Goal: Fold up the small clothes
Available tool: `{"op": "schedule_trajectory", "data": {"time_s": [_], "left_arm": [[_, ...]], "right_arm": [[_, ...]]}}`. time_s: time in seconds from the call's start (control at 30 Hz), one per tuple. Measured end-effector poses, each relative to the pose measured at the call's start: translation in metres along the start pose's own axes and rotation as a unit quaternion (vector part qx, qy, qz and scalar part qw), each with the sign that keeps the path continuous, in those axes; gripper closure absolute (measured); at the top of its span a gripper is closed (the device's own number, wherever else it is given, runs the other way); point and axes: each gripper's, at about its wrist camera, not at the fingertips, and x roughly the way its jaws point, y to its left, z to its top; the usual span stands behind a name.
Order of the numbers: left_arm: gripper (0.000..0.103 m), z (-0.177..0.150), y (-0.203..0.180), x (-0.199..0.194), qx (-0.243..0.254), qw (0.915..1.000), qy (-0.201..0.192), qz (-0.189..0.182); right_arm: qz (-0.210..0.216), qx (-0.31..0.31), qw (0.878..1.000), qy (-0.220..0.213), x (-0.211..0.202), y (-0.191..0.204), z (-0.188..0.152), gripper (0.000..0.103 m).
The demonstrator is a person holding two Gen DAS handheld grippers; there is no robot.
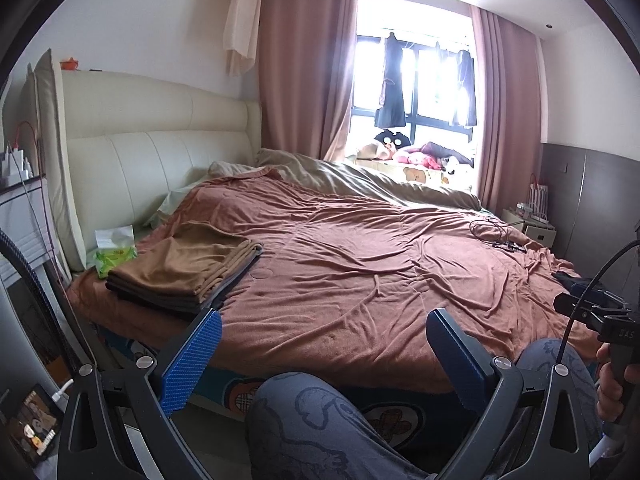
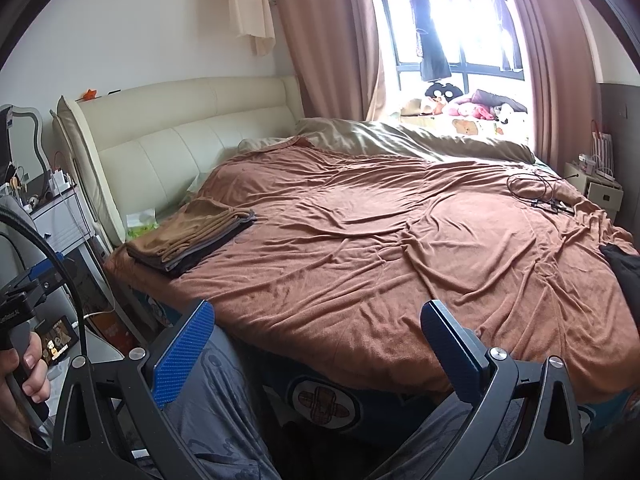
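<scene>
Brown folded clothes stack [image 1: 188, 268] sits on bed [image 1: 360, 248] by tissue pack [image 1: 114, 254]; both tools [image 1: 324, 340] [image 2: 318, 332] spread, empty.

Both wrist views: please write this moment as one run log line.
left gripper: open, empty | right gripper: open, empty | folded stack: on bed, near headboard | dark cloth: unfolded, bed's right edge

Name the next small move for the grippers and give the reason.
Probably carry the right gripper toward the dark garment at the bed's right edge. Both grippers are open and empty, the left gripper too; the folded stack looks finished, and that dark piece seems to be the only unfolded one.
</scene>
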Motion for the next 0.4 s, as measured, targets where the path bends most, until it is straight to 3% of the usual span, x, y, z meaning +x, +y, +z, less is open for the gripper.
{"op": "schedule_trajectory", "data": {"time_s": [0.4], "left_arm": [[0.001,-0.008,-0.001,-0.017,0.002,1.0,-0.003,0.001]], "right_arm": [[-0.007,-0.003,1.0,0.007,-0.01,0.004,-0.002,0.0]]}}
